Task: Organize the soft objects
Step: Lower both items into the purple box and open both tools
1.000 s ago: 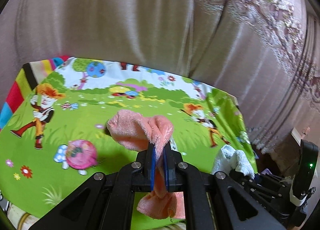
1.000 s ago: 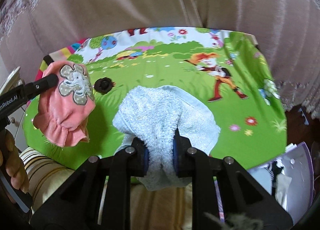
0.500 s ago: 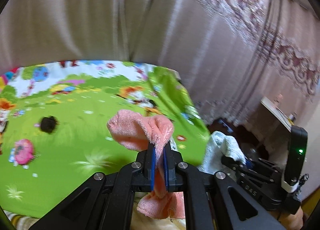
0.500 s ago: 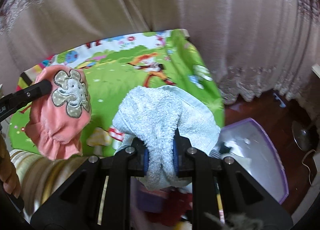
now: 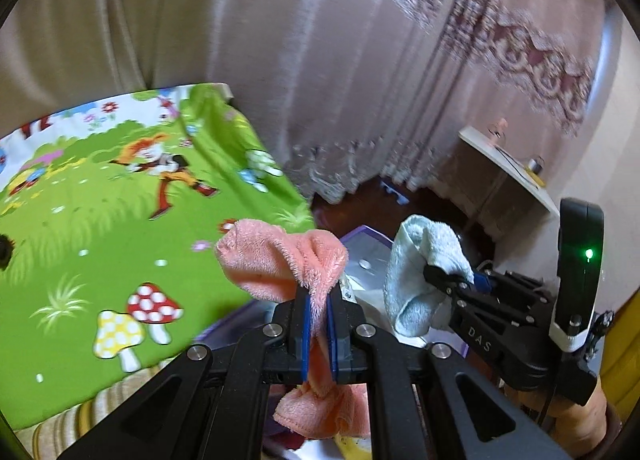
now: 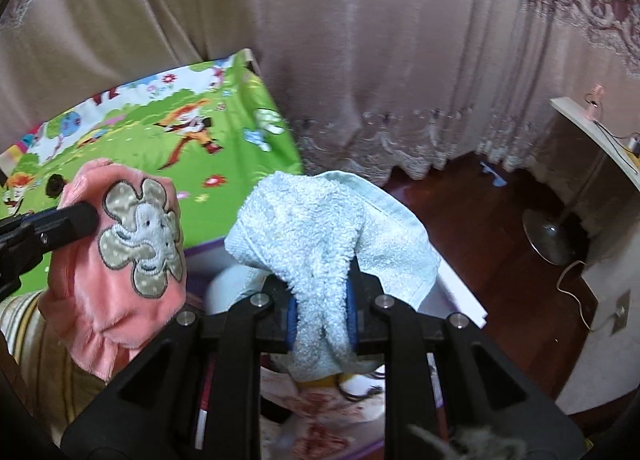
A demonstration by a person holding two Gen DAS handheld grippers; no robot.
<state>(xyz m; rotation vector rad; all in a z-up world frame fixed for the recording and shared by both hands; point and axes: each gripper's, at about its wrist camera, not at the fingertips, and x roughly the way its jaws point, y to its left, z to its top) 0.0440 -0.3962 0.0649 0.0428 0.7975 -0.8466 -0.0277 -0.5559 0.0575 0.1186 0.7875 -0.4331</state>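
My left gripper [image 5: 318, 300] is shut on a fuzzy pink cloth [image 5: 276, 260], held in the air past the right edge of the green cartoon mat [image 5: 100, 228]. In the right wrist view the pink cloth [image 6: 120, 260] shows an elephant-flower patch. My right gripper [image 6: 322, 300] is shut on a pale blue terry towel [image 6: 320, 228], held above a purple-rimmed bin [image 6: 460, 292]. The blue towel also shows in the left wrist view [image 5: 420, 272], beside the pink cloth, with the bin [image 5: 364, 248] beneath.
Beige curtains [image 6: 360, 60] hang behind. Dark wooden floor [image 6: 480, 220] lies to the right, with a fan base [image 6: 552, 236] and a white table [image 6: 592, 132]. The bin holds mixed clutter [image 6: 320, 400]. A small black object [image 6: 54, 185] lies on the mat.
Both grippers have swung right with their cloths, from over the green mat to past its right edge and above the purple-rimmed bin. Both grips are unchanged.
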